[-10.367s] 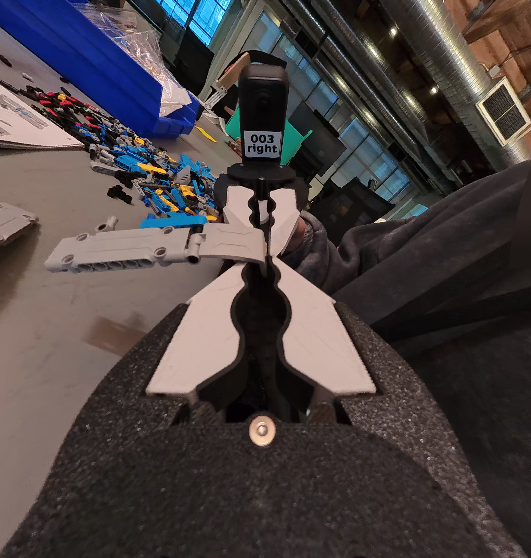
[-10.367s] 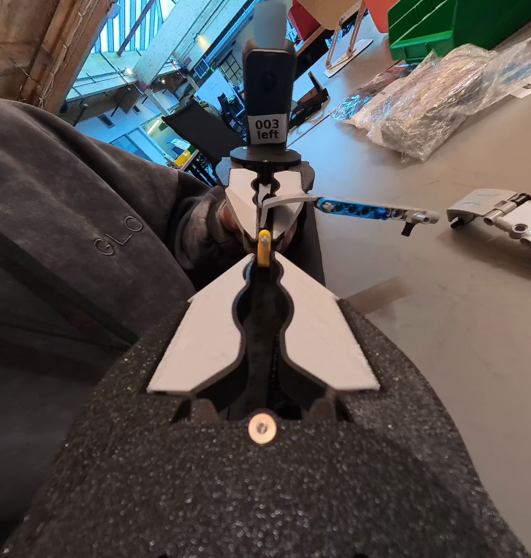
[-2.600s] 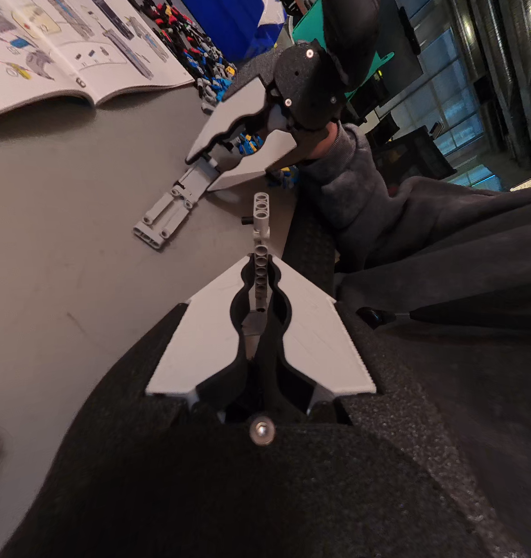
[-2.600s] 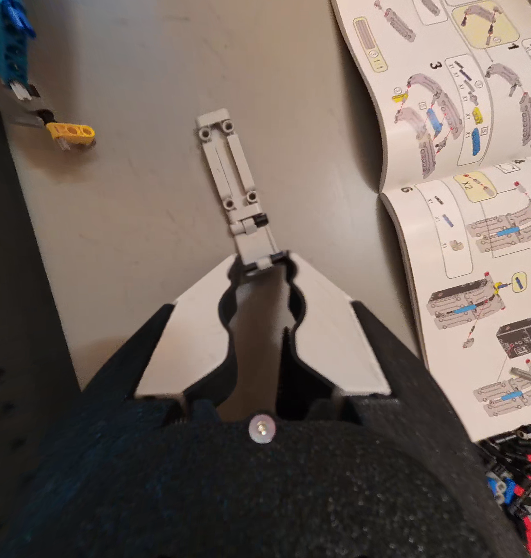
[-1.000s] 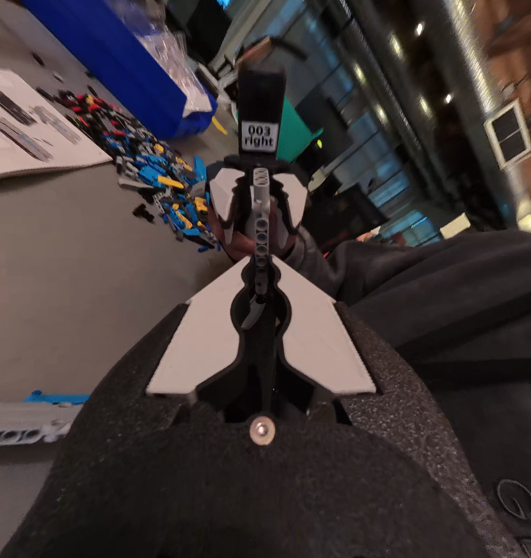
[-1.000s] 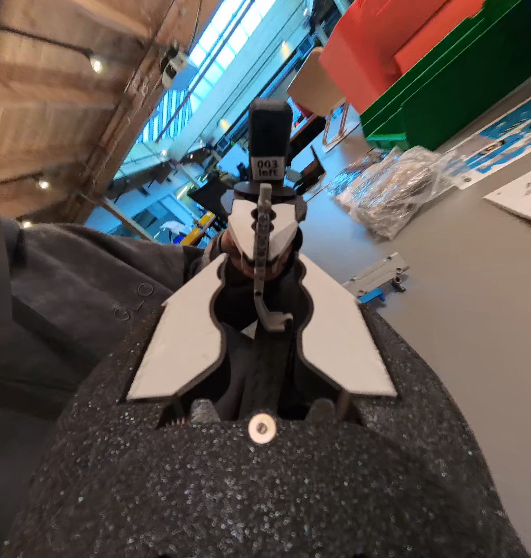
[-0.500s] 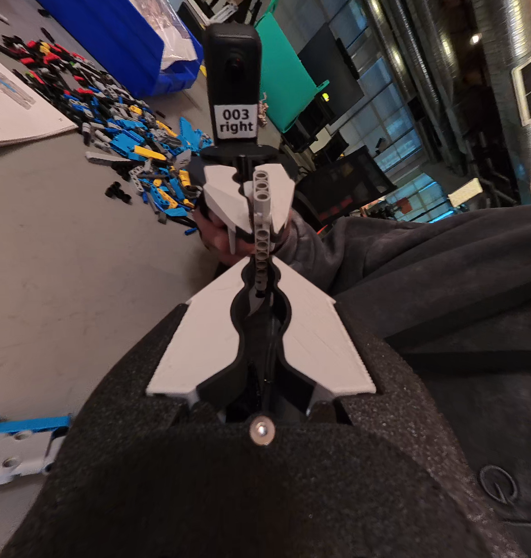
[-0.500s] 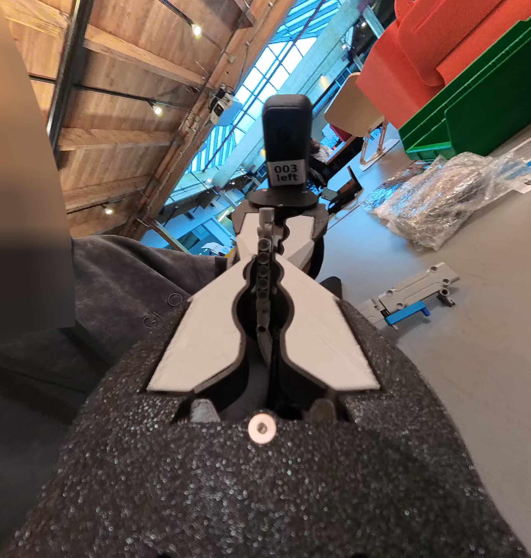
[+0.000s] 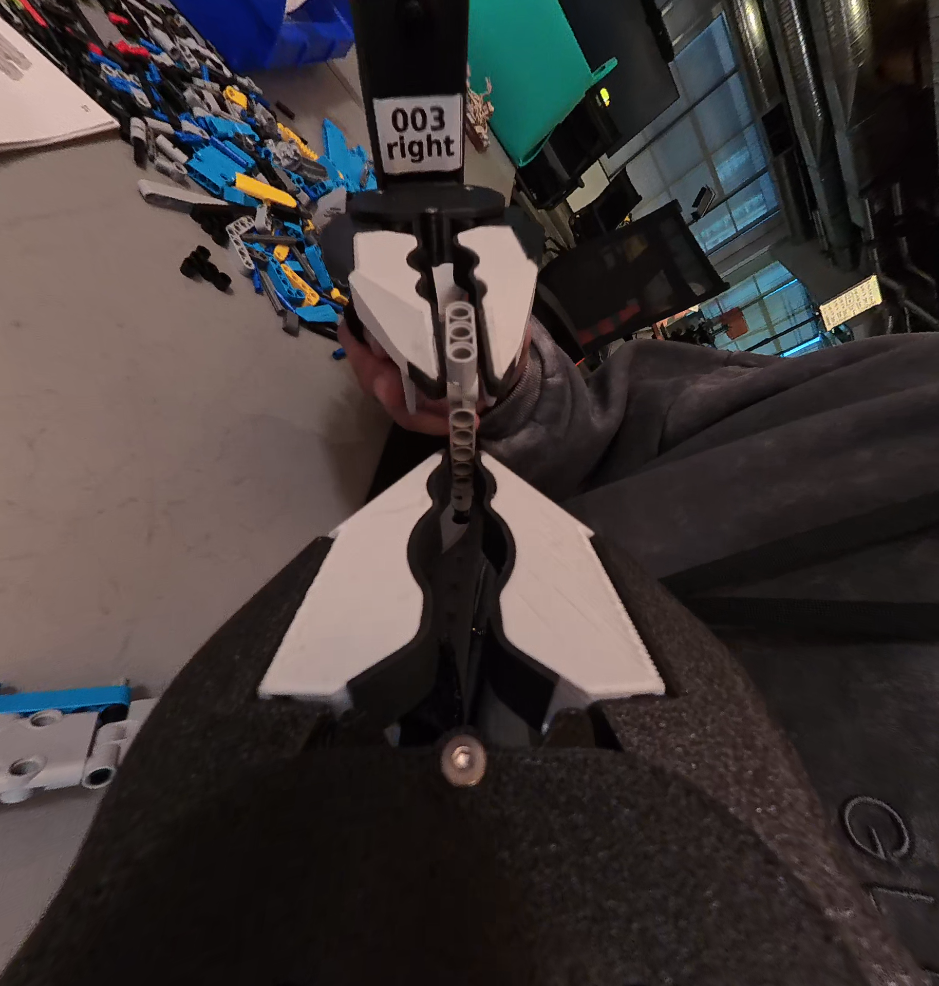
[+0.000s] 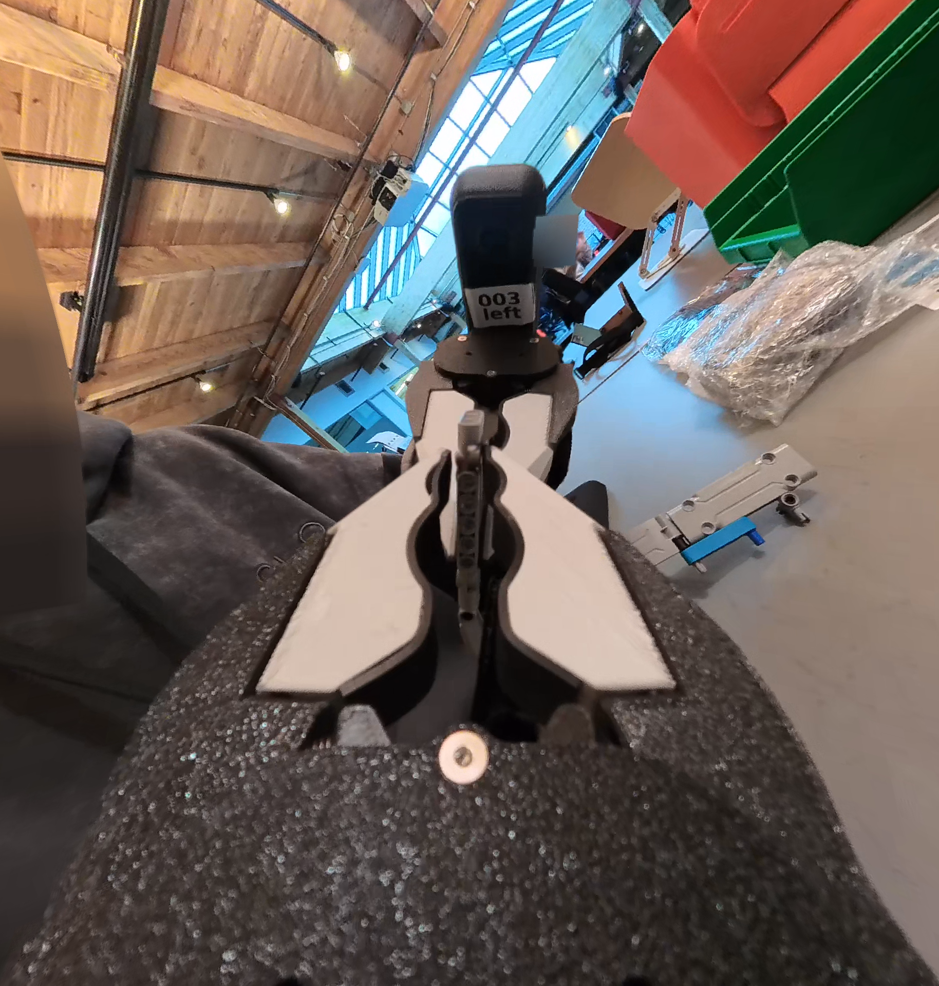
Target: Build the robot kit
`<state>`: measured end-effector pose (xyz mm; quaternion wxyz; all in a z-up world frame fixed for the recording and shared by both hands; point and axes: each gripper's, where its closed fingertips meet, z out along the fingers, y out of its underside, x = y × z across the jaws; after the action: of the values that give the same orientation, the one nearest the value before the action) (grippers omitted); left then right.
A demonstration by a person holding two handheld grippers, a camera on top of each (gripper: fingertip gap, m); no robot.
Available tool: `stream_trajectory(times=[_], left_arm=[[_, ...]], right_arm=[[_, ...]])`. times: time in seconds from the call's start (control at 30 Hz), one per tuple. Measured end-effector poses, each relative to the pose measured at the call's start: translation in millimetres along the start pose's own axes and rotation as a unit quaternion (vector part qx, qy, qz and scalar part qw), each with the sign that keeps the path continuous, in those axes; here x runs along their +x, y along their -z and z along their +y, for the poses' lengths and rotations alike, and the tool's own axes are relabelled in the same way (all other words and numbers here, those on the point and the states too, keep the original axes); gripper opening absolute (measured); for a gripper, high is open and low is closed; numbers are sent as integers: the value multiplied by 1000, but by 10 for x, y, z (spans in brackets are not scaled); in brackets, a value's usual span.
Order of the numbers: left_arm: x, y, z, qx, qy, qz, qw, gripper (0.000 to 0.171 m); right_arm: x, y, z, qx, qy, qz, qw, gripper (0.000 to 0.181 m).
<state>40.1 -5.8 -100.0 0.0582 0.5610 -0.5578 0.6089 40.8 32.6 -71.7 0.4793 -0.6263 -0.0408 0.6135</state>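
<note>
Grey plastic, one item: a slim grey beam (image 9: 462, 373) with a row of round holes, held in the air between two grippers that face each other tip to tip.

- Left gripper (image 9: 463, 461): white fingers pressed together on the near end of the beam, which runs back into the black throat between them.
- Right gripper (image 10: 470, 464): fingers drawn in close about the far end of the same beam. They appear to pinch it, though a thin sliver of gap shows on one side. The beam reaches deep between these fingers too.
- Beam, position: clear of the table (image 9: 110, 453) and in line with both grippers. Only a short middle stretch is bare between the two sets of tips.
- Hand (image 9: 382, 384) and dark sleeve (image 9: 670, 427): just behind the right gripper.
- Grey panel with blue bar (image 10: 723, 512): flat on the table, well apart from both grippers.
- Loose pieces (image 9: 254, 176): a heap of blue, yellow, grey and black farther off, beside an open booklet (image 9: 24, 106).
- Crumpled plastic bags (image 10: 777, 341): on the table beyond the panel.
- Green bin (image 10: 857, 160) and red bins (image 10: 777, 80): at the far edge.
</note>
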Motion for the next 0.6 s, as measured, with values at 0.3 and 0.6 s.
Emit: stream_trajectory(times=[0.3, 0.6], left_arm=[[-32, -9, 6, 6, 13, 0, 1000, 5], [-360, 486, 45, 60, 21, -125, 990, 44]], right_arm=[[58, 0, 58, -14, 2, 15, 1000, 7], [111, 115, -22, -9, 60, 64, 996, 5]])
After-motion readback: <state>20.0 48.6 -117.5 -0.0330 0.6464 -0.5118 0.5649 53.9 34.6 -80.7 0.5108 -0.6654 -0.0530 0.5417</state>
